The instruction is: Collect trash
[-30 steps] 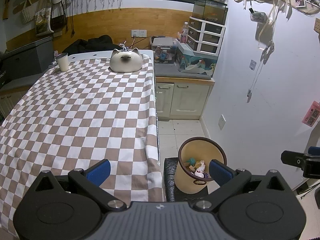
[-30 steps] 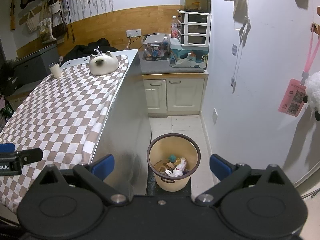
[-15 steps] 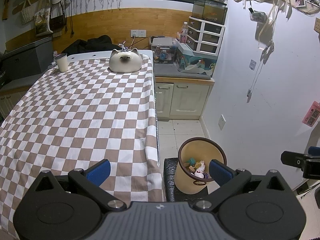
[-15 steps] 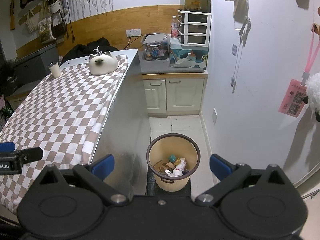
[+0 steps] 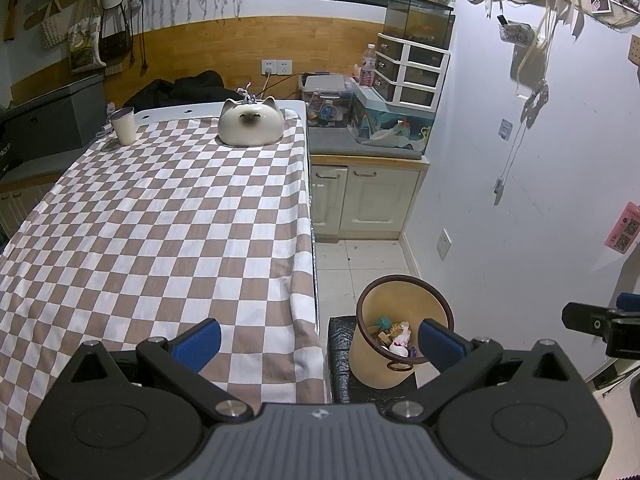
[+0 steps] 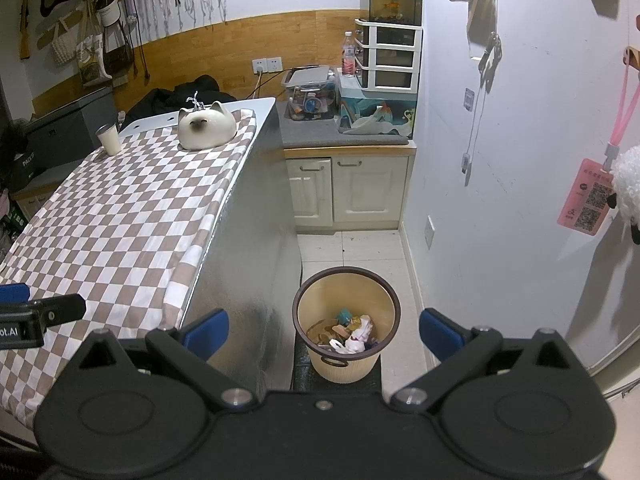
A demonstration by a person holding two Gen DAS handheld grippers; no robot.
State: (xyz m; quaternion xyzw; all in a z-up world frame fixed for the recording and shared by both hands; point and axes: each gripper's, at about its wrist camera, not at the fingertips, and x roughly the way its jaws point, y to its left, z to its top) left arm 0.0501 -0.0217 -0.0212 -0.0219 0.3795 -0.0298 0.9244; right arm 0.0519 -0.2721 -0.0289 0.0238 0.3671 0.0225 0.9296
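Standing by the checkered surface here, and honestly it looks about done: the trash is sitting in the bottom of the yellow wastebasket on the floor, just off the near right corner of the surface. I can't spot any loose scraps on the cloth, just a paper cup near the far left corner and a cat-shaped ceramic bowl at the far edge toward the right corner.

Both tools are up in the air with nothing in them. The left gripper has its fingers spread wide apart over the near edge of the surface, and the right gripper has its fingers just as wide apart, roughly above the bin.

As for handling, my guess is the stuff in there is crumpled wrappers, a bit of white plastic or tissue, and a teal scrap. All light and soft, squashes easily, nothing fragile. If it needs grabbing again, pinch a bunched-up fold in the middle, since flat film would slip. The bin itself looks like thin, light plastic; the small loop handle on its near side or the dark rim is where I'd take it.
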